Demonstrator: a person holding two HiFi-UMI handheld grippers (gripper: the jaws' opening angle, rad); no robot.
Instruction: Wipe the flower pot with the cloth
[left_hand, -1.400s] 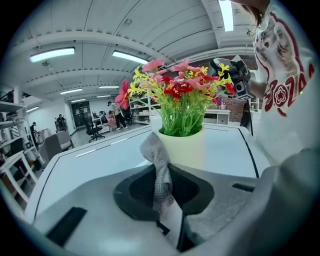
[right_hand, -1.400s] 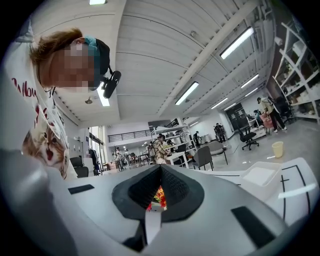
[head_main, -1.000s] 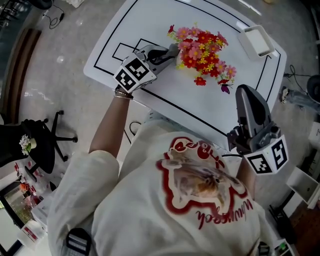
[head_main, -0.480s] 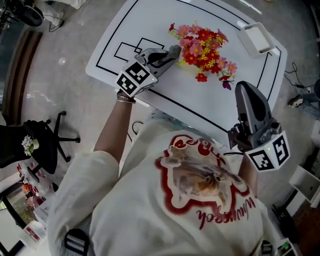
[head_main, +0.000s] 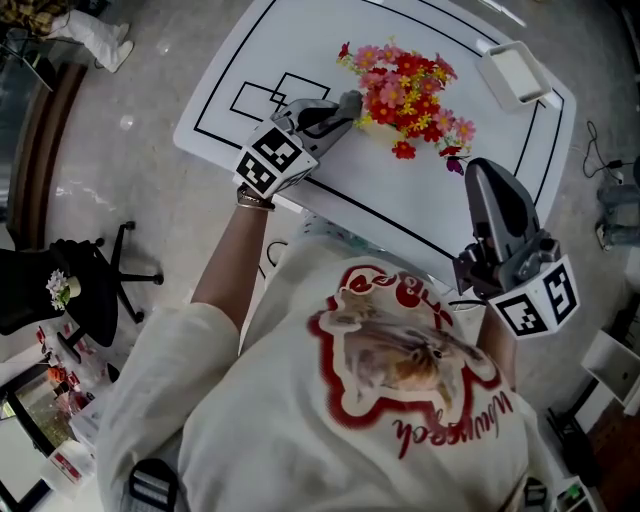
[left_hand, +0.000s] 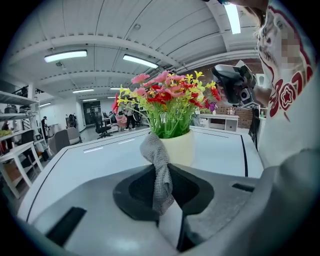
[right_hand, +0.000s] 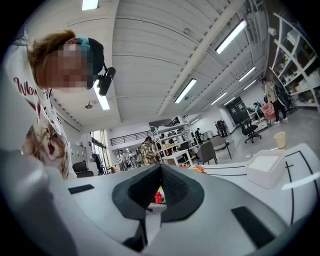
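Your left gripper (head_main: 343, 104) has its jaws clamped on the grey cloth (left_hand: 159, 172). The cloth's bunched end sits against, or just in front of, the cream flower pot (left_hand: 184, 148), which stands on the white table (head_main: 400, 215) under red and pink flowers (head_main: 405, 95). Wiping looks barely under way, and most of the pot's wall is left to do. Your right gripper (head_main: 484, 180) hangs near the table's edge, jaws together and empty.

From the head view, flowers (head_main: 405, 95) hide the flower pot (left_hand: 184, 148); the left gripper (left_hand: 161, 180) (in its own view) covers its base.
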